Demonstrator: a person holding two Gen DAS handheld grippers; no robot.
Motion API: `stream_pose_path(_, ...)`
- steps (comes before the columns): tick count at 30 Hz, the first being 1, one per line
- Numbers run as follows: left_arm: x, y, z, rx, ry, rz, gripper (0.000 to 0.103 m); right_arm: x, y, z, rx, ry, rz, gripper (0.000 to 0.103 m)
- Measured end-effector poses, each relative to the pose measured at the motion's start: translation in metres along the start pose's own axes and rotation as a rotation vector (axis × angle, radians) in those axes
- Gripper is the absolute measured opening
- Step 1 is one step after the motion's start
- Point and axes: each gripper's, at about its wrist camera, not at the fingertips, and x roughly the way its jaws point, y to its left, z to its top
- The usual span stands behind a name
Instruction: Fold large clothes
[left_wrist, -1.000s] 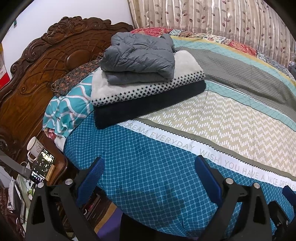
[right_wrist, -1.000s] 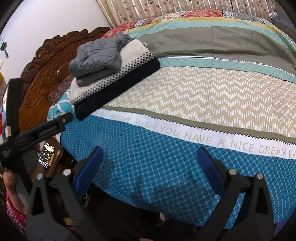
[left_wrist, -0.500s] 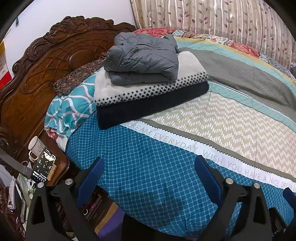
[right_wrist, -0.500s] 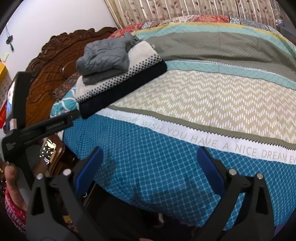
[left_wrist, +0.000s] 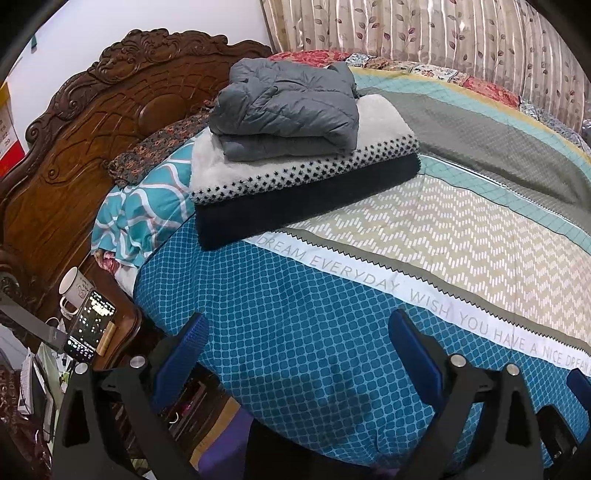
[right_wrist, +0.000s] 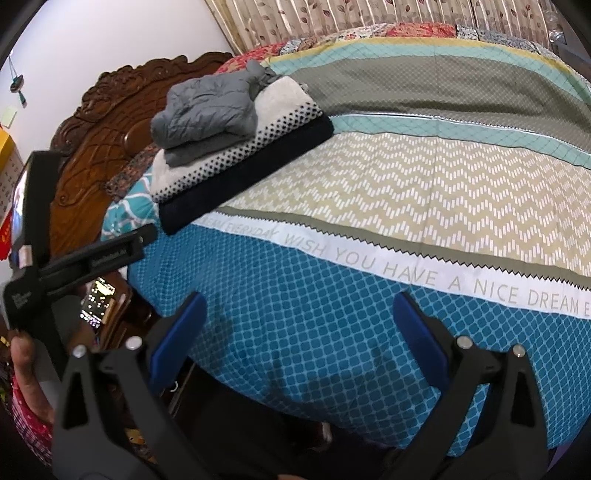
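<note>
A folded grey quilted jacket (left_wrist: 288, 107) lies on top of a stack near the head of the bed, over a folded white dotted blanket (left_wrist: 295, 166) and a dark navy one (left_wrist: 306, 206). The stack also shows in the right wrist view (right_wrist: 210, 110). My left gripper (left_wrist: 299, 343) is open and empty, held above the near edge of the bed, well short of the stack. My right gripper (right_wrist: 299, 321) is open and empty over the blue part of the bedspread (right_wrist: 314, 314). The left tool's body (right_wrist: 74, 258) shows at the left of the right wrist view.
A carved wooden headboard (left_wrist: 74, 140) stands at the left. A bedside table holds a white mug (left_wrist: 72, 288) and a lit phone (left_wrist: 90, 325). Curtains (left_wrist: 424, 33) hang behind the bed. The striped bedspread (left_wrist: 443, 229) covers the mattress.
Both views have drifted slightly, so the stack sits a little further right in each. Both grippers stay open and empty.
</note>
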Motion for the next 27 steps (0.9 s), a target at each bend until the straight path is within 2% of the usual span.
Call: stream_pose_path(27,0.011,-0.003,0.000,0.023,0.023,0.002,0.101,0.015,0.004,-0.003,-0.012,0.040,0.005,0.097)
